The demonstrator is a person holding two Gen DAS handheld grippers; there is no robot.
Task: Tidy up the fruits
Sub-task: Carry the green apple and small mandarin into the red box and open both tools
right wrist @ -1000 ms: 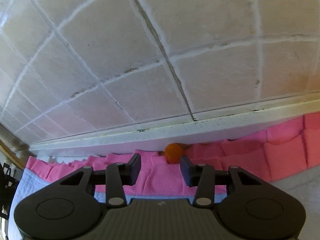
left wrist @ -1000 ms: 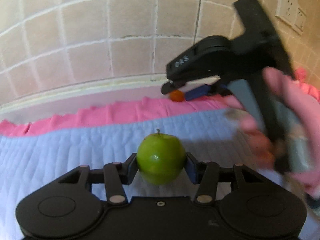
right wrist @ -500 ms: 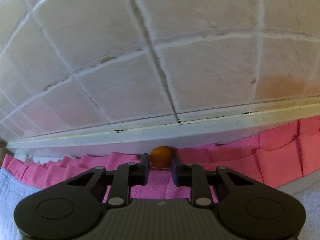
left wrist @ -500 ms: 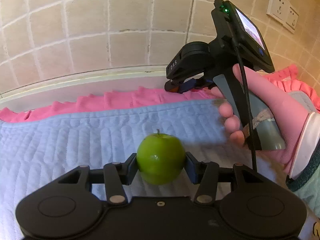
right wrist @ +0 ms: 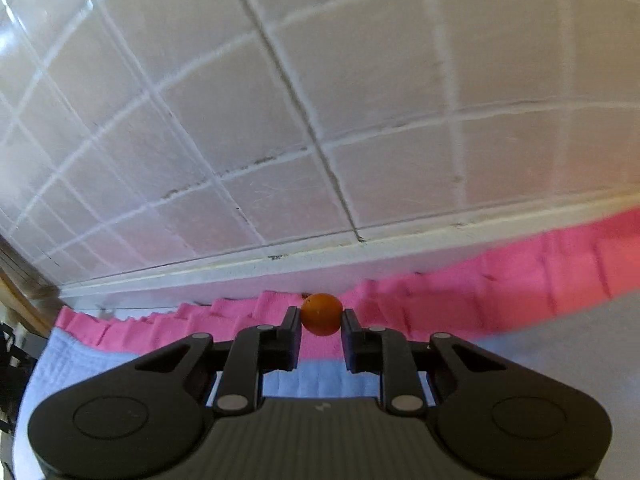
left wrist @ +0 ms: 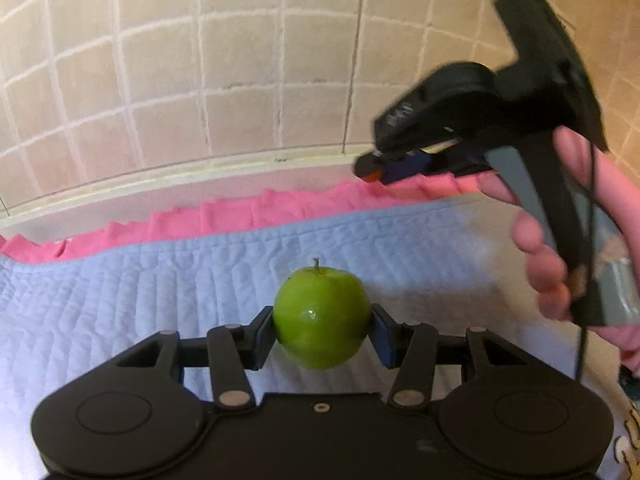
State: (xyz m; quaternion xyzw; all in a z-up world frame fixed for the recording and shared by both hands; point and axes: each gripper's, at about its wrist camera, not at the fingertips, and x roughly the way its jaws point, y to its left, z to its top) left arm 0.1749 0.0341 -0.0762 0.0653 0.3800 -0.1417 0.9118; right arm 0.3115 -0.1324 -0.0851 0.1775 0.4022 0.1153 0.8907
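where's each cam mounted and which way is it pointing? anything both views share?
Left wrist: sits on the left gripper, looks forward and down over the blue quilt toward the tiled wall; shows its fingers clamping the green apple, plus the right hand.
Right wrist: sits on the right gripper, faces the wall closely; its fingers pinch a small orange fruit.
Shared: the wall, pink cloth edge, quilt, right gripper.
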